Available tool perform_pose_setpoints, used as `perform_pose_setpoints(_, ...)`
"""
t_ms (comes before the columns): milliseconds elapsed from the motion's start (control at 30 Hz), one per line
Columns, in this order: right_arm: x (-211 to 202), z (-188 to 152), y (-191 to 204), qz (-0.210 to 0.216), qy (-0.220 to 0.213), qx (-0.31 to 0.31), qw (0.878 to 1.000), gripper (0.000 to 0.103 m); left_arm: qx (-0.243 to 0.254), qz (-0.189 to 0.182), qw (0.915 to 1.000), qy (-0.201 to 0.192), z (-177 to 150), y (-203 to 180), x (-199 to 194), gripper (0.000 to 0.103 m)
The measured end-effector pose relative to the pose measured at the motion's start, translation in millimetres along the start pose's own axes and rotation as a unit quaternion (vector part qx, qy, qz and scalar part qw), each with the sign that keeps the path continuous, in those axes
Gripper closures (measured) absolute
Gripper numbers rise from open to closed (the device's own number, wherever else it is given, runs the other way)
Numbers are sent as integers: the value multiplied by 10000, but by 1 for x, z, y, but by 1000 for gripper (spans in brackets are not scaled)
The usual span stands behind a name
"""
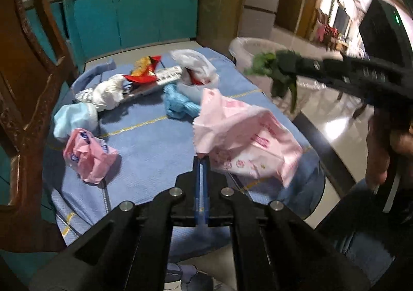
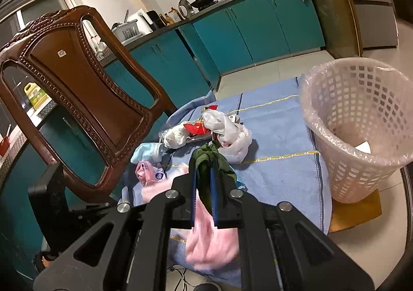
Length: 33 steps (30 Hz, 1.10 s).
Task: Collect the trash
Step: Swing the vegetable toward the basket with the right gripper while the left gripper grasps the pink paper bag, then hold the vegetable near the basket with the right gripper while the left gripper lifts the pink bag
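Two views: left wrist first, then right wrist.
Left view, left gripper [image 1: 200, 159]: jaws closed on a corner of the pink plastic bag [image 1: 242, 141], which hangs lifted off the blue cloth [image 1: 149, 141] covering the desk.
Left view, right gripper [image 1: 281, 63]: reaches across at upper right, jaws pinched on green leafy scrap [image 1: 268, 66], near the basket [image 1: 247, 45].
Left view, still on the desk: small pink wrapper [image 1: 89, 155], pale blue bag [image 1: 74, 118], white bag [image 1: 108, 93], red snack packet [image 1: 144, 71], blue bag [image 1: 178, 105], clear bag [image 1: 193, 63].
Right view, right gripper [image 2: 204, 177]: jaws narrow – green scrap [image 2: 210, 155] clamped between them.
Right view, basket [image 2: 361, 136]: lined, stands at the desk's right edge; only one pale scrap visible inside.
Progress: early – two pieces in hand, neither dropped yet; about six left.
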State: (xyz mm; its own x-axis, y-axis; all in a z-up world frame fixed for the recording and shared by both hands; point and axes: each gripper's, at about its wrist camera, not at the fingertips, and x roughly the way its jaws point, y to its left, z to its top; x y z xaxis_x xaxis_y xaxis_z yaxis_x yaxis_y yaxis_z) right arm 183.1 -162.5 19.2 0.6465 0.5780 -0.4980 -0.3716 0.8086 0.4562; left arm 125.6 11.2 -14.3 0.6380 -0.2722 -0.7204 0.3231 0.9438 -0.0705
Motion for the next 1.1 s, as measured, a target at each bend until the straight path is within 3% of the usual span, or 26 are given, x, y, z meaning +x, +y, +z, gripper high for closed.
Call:
perform_pose_setpoints(133,-2,1,0,-45,-53,-21,10000,93,-407,19,9985,-359,8,20,-17,101)
perform_pose_setpoints(433,3,0,2,-132,26,-94,9999,93,-920,454,9896,-1006,12,42,-43,101)
perform_pose_setpoints(1100,0,2,-5,-254,-35,-77,9996,93,-1105,632,9856,-1113,8,46,-49,101)
